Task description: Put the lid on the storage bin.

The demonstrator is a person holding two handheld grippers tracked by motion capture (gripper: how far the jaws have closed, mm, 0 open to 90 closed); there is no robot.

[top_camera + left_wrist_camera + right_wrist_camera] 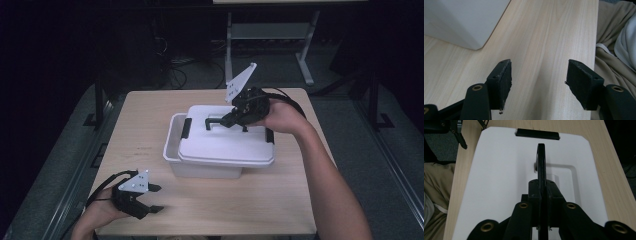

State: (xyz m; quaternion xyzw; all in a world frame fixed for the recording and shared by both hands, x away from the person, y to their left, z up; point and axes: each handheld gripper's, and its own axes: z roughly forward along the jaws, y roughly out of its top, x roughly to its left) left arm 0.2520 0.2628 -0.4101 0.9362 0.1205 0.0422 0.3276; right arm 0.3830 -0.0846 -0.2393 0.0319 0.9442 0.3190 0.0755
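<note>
Two black fingers pinch the thin rigid handle (541, 160) on the smooth white lid (499, 182).

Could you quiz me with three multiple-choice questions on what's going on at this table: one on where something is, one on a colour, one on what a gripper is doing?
1. Where does the left gripper sit?
A. at the table's near left corner
B. on the lid
C. inside the box

2. What colour is the lid?
A. blue
B. white
C. red

3. What is the right gripper doing?
A. hanging open over bare wood
B. clamped shut on the lid's black handle
C. holding a cup

Answers: A, it rests near the table edge; B, lid and box are white; B, the jaws pinch the handle.
</note>
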